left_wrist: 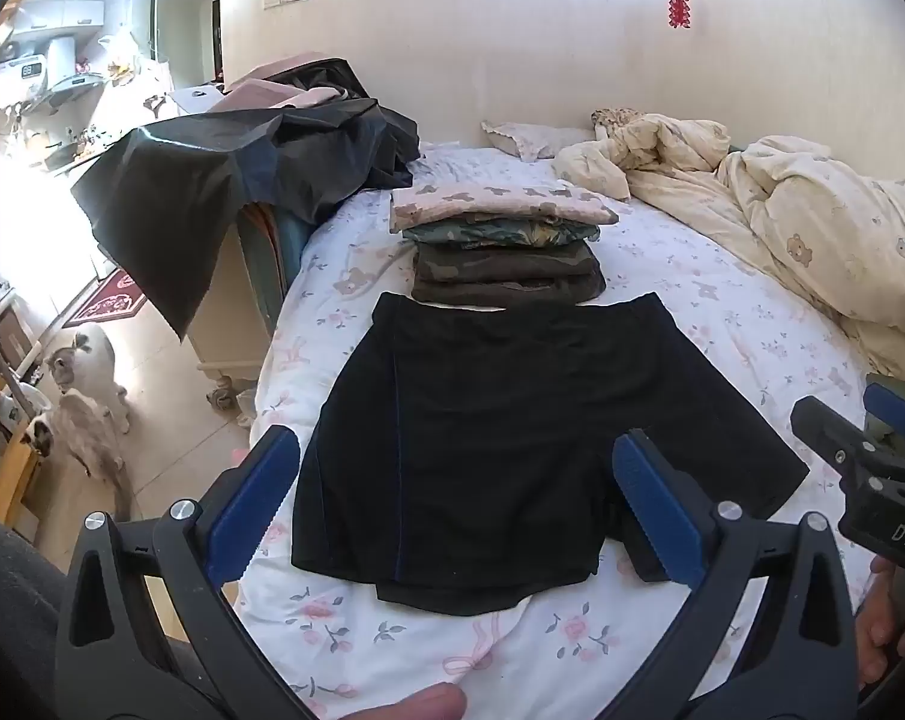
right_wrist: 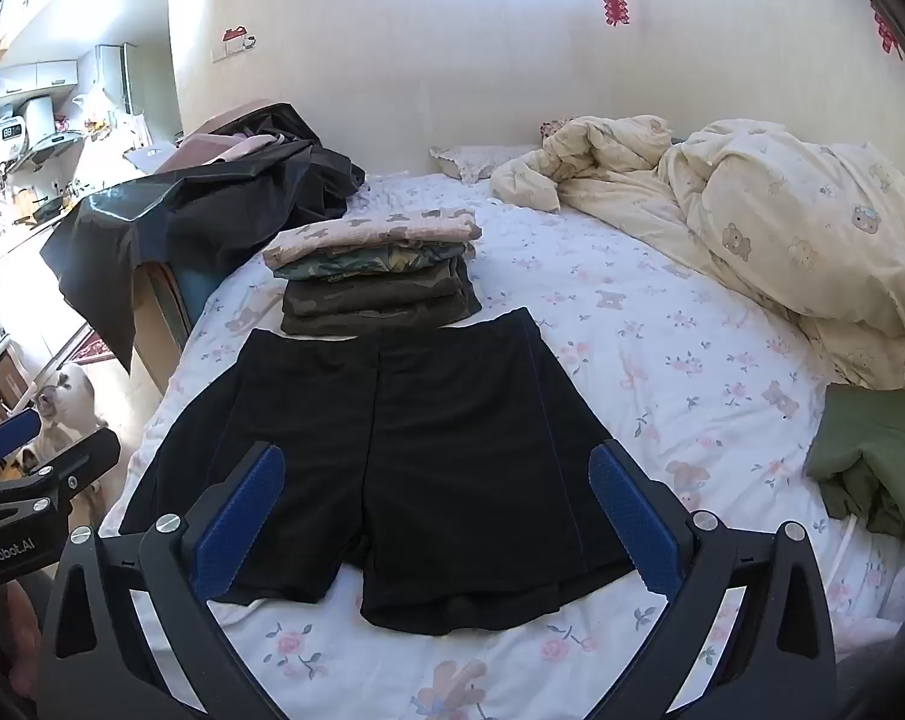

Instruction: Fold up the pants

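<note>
Black shorts (left_wrist: 500, 432) lie flat and unfolded on the floral sheet (left_wrist: 692, 324), waistband far, leg hems near, a thin blue seam running down each side. Left gripper (left_wrist: 458, 510) and right gripper (right_wrist: 434, 528) both hover above the near hems, each with its jaws spread wide and nothing between the blue pads (left_wrist: 254, 510); neither touches the cloth. Just beyond the waistband, close to or touching it, stands a stack (left_wrist: 500, 246) of folded garments, camouflage below and pale print on top. Far right, a cream duvet (left_wrist: 812, 228) is bunched against the wall; an olive garment (right_wrist: 872, 450) lies at the right edge of the bed. Left of the bed, a black cover (left_wrist: 212, 192) drapes a cart, and two cats (left_wrist: 86, 396) stand on the floor.

Judged risks:
- The fabric looks thin and limp, so a pinch at the hem may take only the top layer, and the fold would then drag the lower layer askew.
- Lifting the two sides unevenly would crease the shorts or skew the fold line.
- Carrying the hems too far could nudge the stack.
- The left leg lies near the bed's edge and could slip off.
- A cat could jump up.
</note>
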